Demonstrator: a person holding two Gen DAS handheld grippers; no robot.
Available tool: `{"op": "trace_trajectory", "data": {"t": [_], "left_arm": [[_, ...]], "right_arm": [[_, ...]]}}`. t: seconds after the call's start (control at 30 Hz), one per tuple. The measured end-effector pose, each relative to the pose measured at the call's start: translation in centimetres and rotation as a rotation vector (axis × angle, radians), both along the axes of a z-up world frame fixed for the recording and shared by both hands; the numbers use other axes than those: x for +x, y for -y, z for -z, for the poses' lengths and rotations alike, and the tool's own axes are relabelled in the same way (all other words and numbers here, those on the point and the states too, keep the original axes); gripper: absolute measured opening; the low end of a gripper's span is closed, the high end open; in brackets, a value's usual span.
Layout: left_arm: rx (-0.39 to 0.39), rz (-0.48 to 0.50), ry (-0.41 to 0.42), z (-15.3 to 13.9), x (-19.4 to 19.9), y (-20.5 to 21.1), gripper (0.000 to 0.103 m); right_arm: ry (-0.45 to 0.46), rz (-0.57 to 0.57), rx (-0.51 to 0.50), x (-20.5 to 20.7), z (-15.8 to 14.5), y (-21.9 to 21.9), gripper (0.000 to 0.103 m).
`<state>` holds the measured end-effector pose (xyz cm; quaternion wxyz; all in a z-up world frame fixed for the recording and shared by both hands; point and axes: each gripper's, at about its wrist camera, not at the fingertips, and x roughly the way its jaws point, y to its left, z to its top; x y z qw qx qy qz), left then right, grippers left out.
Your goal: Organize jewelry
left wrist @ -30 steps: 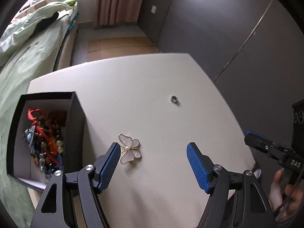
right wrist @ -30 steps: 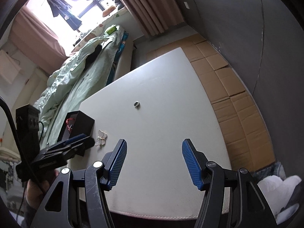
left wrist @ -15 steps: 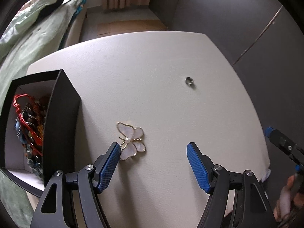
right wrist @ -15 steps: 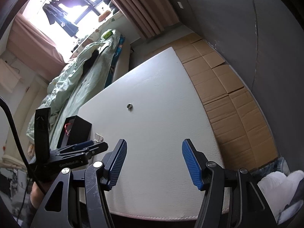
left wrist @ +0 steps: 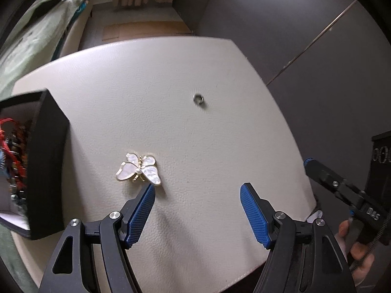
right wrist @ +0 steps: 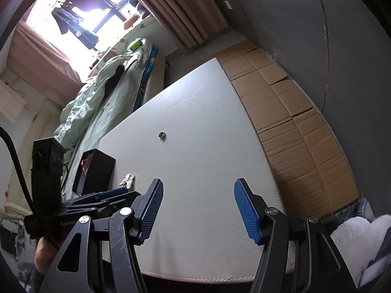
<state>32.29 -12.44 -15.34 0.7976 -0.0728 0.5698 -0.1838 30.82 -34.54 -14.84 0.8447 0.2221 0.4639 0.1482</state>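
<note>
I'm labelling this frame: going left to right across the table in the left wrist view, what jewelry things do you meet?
Open black box of red and beaded jewelry → pearly white gold-edged butterfly brooch → small silver ring.

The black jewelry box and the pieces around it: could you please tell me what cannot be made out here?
- Black jewelry box, left wrist view: cut by the left edge; its contents are a blurred tangle.
- Ring: too small in both views for detail.
- Butterfly brooch: whether the left tongs touch it is unclear; in the right wrist view the brooch is tiny and partly hidden by them.
</note>
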Motion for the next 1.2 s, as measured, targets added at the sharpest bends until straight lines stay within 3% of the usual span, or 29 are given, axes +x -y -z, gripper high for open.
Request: {"op": "trace_trajectory", "data": {"t": [0.17,0.6,0.7,0.83,0.9,0.93,1.2], "left_arm": [[0.081,-0.038,0.066,-1.9,0.0,-1.1,0.073],[0.236,-0.024,0.109,1.1,0.2,-0.3,0.073],[0.235,-0.014,0.117,1.6,0.2,-0.7,0.073],[0.255,0.023,0.159,2.0,-0.4,-0.6,0.063],[0.266,0.037,0.172,2.0,-0.6,-0.6,0.055],[0.279,0.034,0.181,2.0,-0.7,-0.7,0.044],[0.208,0.024,0.177,1.0,-0.3,-2.1,0.043]], "right_arm": [[0.005,0.004,0.007,0.2,-0.1,-0.1,0.061],[0.030,-0.019,-0.019,0.7,-0.7,-0.8,0.061],[0.032,-0.036,-0.038,1.2,-0.5,-1.3,0.061],[0.043,-0.068,-0.068,1.9,-0.2,-2.3,0.061],[0.050,-0.085,-0.090,2.4,0.0,-2.9,0.061],[0.053,-0.095,-0.103,2.6,0.1,-3.2,0.061],[0.072,-0.169,-0.185,4.1,0.6,-5.4,0.061]]}}
